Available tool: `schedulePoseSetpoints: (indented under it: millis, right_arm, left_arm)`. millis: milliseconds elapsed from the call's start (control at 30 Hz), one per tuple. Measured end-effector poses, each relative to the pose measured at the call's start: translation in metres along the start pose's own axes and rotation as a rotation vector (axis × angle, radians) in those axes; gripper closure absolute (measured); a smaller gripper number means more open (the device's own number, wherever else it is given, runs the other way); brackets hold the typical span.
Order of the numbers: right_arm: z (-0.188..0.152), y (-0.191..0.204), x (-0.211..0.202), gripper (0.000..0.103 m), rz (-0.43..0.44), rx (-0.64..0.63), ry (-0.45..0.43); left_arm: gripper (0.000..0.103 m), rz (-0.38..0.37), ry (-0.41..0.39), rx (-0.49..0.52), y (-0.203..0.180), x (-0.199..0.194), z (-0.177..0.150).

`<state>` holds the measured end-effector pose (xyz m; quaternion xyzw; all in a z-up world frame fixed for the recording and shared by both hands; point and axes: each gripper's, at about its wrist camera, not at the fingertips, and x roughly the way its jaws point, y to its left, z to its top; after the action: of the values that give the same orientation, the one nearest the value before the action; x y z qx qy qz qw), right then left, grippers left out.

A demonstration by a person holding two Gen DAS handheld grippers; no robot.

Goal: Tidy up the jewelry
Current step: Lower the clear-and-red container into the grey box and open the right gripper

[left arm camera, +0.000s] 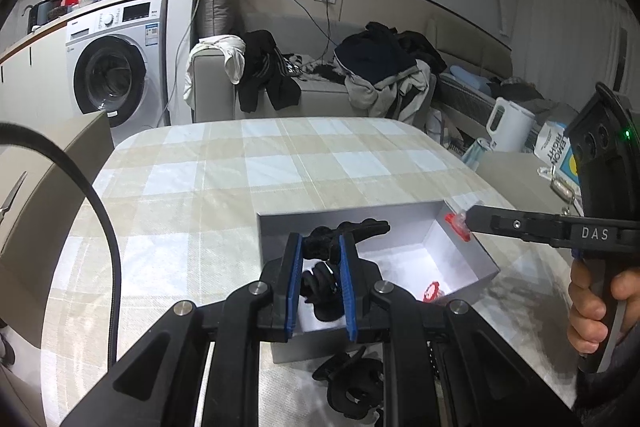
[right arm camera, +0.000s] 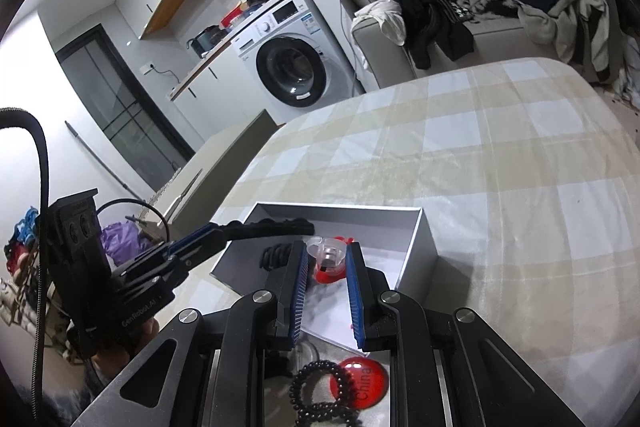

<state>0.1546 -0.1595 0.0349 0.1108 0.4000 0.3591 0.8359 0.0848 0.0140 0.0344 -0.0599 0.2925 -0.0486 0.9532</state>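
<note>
Your left gripper (left arm camera: 320,247) has its jaws clenched on a black hair claw (left arm camera: 347,231), which sticks out past the blue pads toward one o'clock, over the open grey box (left arm camera: 464,247). Under the jaws, a black coiled hair tie (left arm camera: 320,287) lies on the box's white floor. At five o'clock from the jaws, in the box's near right corner, sits a small red-and-clear piece (left arm camera: 432,290). At six o'clock, outside the box on the checked tablecloth (left arm camera: 248,163), lies another black claw clip (left arm camera: 352,383).

Your right gripper (right arm camera: 328,259) is clamped on a clear ring case with a red base (right arm camera: 329,259), held between the pads just inside the box's near wall. At six o'clock from those jaws, outside the box, a black spiral hair tie (right arm camera: 316,387) lies touching a round red badge (right arm camera: 366,383) marked "China".
</note>
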Motion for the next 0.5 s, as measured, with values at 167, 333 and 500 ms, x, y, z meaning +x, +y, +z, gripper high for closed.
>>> schedulePoseSetpoints:
  millis: [167,333,500]
  right_arm:
    - [-0.004,0.000,0.006,0.085,0.010,0.005,0.012]
    - [-0.007,0.002,0.011,0.085,0.008,-0.007,0.033]
    - [-0.013,-0.006,0.015,0.085,0.011,0.001,0.056]
  left_arm:
    - [0.090,-0.013,0.036,0.030,-0.008,0.002,-0.005]
    - [0.090,-0.022,0.076,0.044,-0.013,0.007,-0.010]
    - [0.090,-0.021,0.111,0.055,-0.017,0.011,-0.016]
